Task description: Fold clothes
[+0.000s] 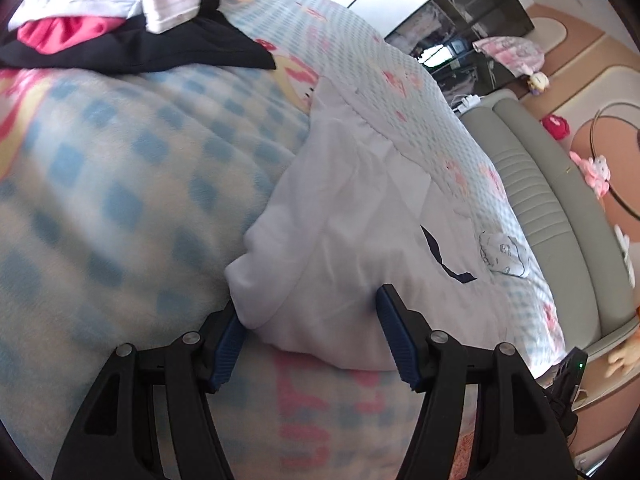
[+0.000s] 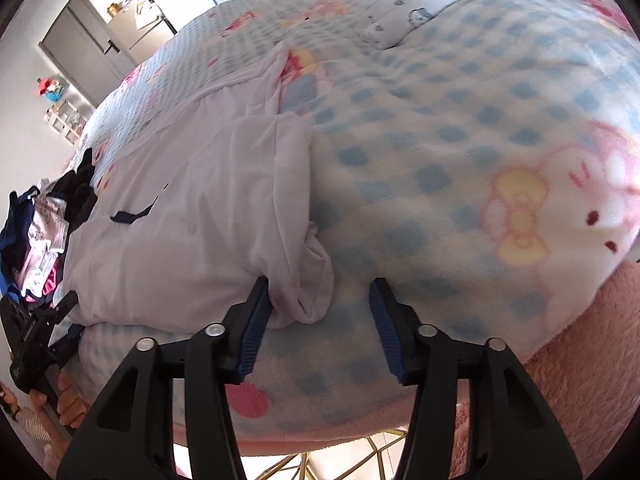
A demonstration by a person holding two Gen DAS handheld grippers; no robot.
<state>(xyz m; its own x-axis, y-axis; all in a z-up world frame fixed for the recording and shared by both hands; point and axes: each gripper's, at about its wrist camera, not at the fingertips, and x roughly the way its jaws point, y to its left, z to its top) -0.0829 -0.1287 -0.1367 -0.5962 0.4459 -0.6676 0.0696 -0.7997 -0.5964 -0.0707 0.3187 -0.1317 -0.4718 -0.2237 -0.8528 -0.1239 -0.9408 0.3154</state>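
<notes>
A white garment [image 1: 360,216] lies near the bed's [image 1: 120,184] front edge — left gripper [image 1: 308,320] and right gripper [image 2: 320,312] both spread wide, apparently straddling its corners.

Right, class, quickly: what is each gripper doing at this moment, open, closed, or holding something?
Left gripper: open, its fingers straddling the near corner of the white garment, not clamped.
Right gripper: open, with the garment's bunched corner beside its left finger.

right claw [image 2: 318,300] open | white garment [image 2: 192,208] corner between fingers | on checked blanket [image 2: 440,152]
</notes>
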